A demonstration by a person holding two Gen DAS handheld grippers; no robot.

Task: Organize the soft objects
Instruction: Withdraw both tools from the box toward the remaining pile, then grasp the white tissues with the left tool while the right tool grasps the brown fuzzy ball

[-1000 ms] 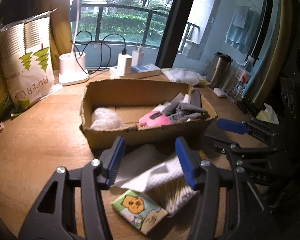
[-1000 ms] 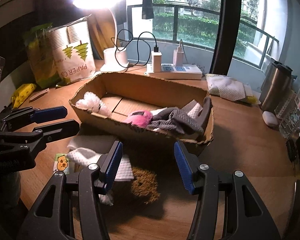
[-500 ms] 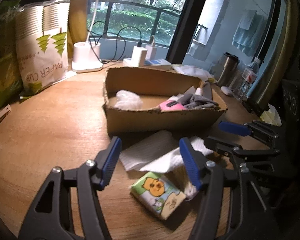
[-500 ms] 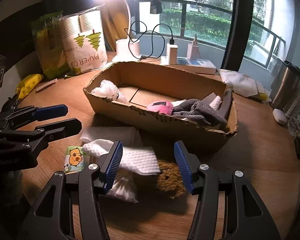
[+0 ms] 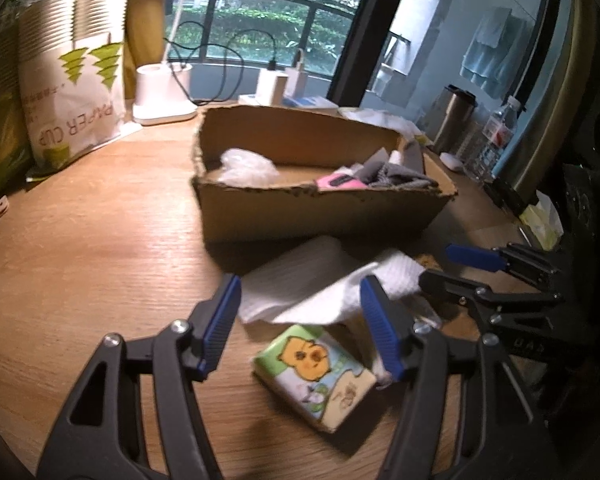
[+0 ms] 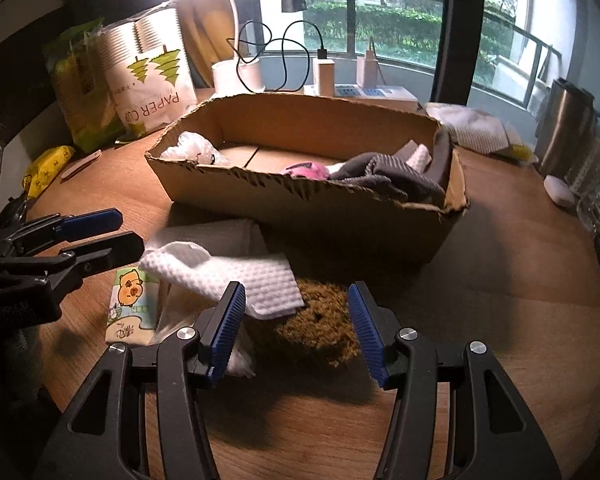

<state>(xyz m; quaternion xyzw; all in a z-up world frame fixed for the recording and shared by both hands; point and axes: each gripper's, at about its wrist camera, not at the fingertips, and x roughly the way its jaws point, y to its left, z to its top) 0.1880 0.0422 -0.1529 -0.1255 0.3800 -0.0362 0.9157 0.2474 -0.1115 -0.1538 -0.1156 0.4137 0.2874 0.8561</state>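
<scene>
Grippers both open: left gripper widening above tissue pack, right gripper over sponge.

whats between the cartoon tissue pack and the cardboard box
In the left wrist view, white cloths lie in a loose pile between the tissue pack and the cardboard box; no bare table shows along that stretch.

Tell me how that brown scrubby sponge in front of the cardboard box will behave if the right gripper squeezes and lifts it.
The brown sponge looks fibrous and porous, so it will probably compress between the right gripper's open jaws and feel light. Its rough surface should grip well. The white cloth overlaps its edge and may drag along.
</scene>
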